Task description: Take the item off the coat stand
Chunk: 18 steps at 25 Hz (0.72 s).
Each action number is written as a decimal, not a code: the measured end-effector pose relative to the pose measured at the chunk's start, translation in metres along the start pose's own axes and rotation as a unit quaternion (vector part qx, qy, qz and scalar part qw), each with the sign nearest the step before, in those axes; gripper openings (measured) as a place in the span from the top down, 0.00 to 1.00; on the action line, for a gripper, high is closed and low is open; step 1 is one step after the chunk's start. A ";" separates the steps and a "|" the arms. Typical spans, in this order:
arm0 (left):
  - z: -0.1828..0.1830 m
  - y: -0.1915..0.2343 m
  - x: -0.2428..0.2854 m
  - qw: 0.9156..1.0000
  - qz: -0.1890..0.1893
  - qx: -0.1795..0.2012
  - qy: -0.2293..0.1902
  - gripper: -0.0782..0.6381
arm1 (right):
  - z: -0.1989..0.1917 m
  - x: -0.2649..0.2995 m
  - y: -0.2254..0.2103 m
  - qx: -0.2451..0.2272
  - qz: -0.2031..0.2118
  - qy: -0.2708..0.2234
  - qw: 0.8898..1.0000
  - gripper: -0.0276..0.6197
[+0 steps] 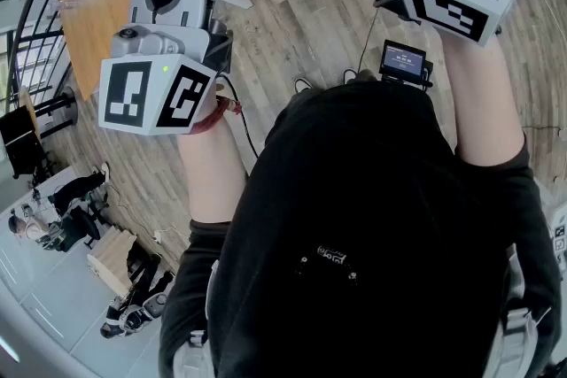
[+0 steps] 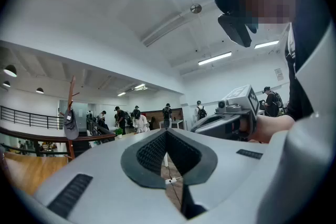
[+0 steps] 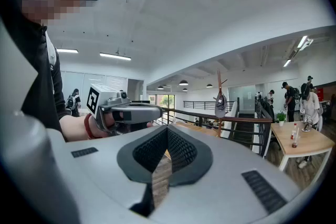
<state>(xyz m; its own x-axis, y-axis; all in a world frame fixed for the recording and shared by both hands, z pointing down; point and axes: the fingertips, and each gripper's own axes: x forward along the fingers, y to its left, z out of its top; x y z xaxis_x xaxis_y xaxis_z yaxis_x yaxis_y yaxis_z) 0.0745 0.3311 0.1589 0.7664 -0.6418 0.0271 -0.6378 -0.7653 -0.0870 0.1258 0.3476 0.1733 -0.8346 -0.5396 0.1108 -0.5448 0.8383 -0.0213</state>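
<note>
1. Left tongs (image 2: pixel 167 135): closed, nothing between the jaws, held level.
2. Right tongs (image 3: pixel 168 131): closed as well, empty, also about level.
3. Task thing: a grey cap-like item (image 3: pixel 220 104) hanging on a thin wooden coat stand (image 3: pixel 219 81). It is well away from both tongs, off by a dark railing (image 3: pixel 210 116). No contact, so the task looks not yet started.
4. Key relation: the item lies ahead of both tongs. In the right gripper view it sits a little right of the jaw line. In the left gripper view the same item (image 2: pixel 70 126) on the stand (image 2: pixel 71 96) sits far out to the left.
5. Judgement: the right tongs are better lined up. Which hand is actually nearer I cannot tell, as the item looks about the same size in both views.
6. Long axis: the item hangs upright along the pole, so the likely move is walk closer, open the tongs, then lift up and off.
7. View differences: the head view shows only the person's torso, arms, marker cubes and wood floor, with no stand or item. Each gripper view also shows the other gripper alongside. Only the right gripper view shows a surface (image 3: pixel 286 145) with bottles at far right.
</note>
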 end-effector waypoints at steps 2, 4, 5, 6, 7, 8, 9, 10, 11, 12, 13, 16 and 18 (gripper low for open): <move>-0.001 -0.001 -0.001 1.000 0.001 -0.001 -0.001 0.88 | -0.001 0.000 0.002 -0.001 0.001 -0.001 1.000 0.93; -0.002 -0.003 -0.002 1.000 0.001 -0.001 -0.002 0.88 | 0.000 0.000 0.003 -0.002 0.003 -0.001 1.000 0.93; -0.002 -0.004 -0.002 1.000 0.001 0.000 -0.002 0.88 | 0.000 -0.001 0.004 -0.003 0.004 -0.002 1.000 0.93; -0.002 -0.006 -0.002 1.000 0.001 0.001 -0.002 0.88 | 0.001 -0.001 0.004 -0.004 0.006 -0.002 1.000 0.93; -0.001 -0.008 -0.001 1.000 0.001 0.002 -0.002 0.88 | 0.002 -0.002 0.005 -0.006 0.008 -0.002 1.000 0.93; -0.001 -0.009 0.000 1.000 0.002 0.004 -0.002 0.88 | 0.003 -0.002 0.006 -0.007 0.013 -0.002 1.000 0.93; -0.002 -0.011 0.001 1.000 0.003 0.006 -0.001 0.88 | 0.004 -0.002 0.007 -0.008 0.020 -0.002 1.000 0.93; -0.003 -0.011 0.002 1.000 0.005 0.008 0.000 0.88 | 0.004 -0.002 0.008 -0.009 0.028 -0.003 1.000 0.93; -0.004 -0.011 0.003 1.000 0.008 0.009 0.001 0.88 | 0.003 -0.001 0.008 -0.011 0.035 -0.005 0.999 0.93; -0.006 -0.011 0.004 1.000 0.012 0.011 0.002 0.88 | 0.002 0.000 0.007 -0.014 0.039 -0.011 0.999 0.93; -0.008 -0.009 0.005 1.000 0.016 0.011 0.003 0.88 | 0.001 0.002 0.006 -0.018 0.041 -0.018 0.999 0.93; -0.011 -0.004 0.007 1.000 0.029 0.007 0.003 0.88 | -0.004 0.006 -0.001 -0.025 0.045 -0.035 0.998 0.93; -0.013 -0.001 0.007 0.999 0.038 -0.002 0.004 0.88 | -0.005 0.008 0.000 -0.020 0.057 -0.044 0.997 0.93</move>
<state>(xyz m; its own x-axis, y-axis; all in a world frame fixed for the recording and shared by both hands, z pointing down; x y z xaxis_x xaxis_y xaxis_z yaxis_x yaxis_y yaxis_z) 0.0795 0.3267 0.1721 0.7159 -0.6977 0.0278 -0.6937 -0.7152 -0.0855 0.1202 0.3436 0.1792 -0.8962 -0.4432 0.0214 -0.4431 0.8964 0.0116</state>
